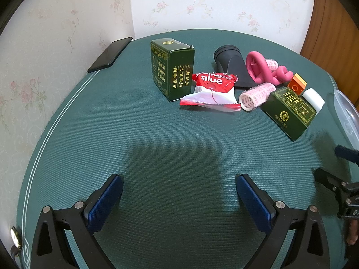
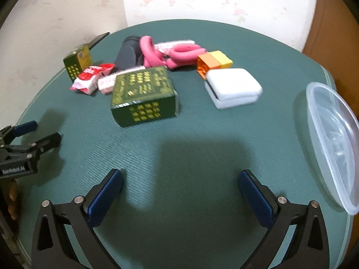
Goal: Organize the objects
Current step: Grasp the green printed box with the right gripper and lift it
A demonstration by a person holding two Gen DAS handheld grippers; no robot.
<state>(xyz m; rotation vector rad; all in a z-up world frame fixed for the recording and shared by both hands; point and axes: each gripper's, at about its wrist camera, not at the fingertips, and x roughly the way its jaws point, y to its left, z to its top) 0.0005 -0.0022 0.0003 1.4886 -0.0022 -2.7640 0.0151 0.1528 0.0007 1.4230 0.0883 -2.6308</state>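
Note:
A cluster of objects lies at the far side of the green table [image 1: 157, 148]: an upright green box [image 1: 172, 69], a red and white glue packet [image 1: 213, 89], a pink hair roller [image 1: 255, 96], a black nozzle [image 1: 231, 62], a pink foam curler [image 1: 262, 69], a flat green box [image 1: 289, 112], an orange and yellow block [image 1: 297, 85] and a white folded pad [image 1: 314, 99]. My left gripper [image 1: 179, 195] is open and empty, well short of them. My right gripper [image 2: 180, 192] is open and empty, near the flat green box [image 2: 143, 96] and white pad [image 2: 233, 87].
A clear plastic container [image 2: 332, 143] sits at the table's right edge. A black phone [image 1: 110, 53] lies at the far left by the wallpapered wall. The left gripper [image 2: 31, 143] shows at the left of the right wrist view.

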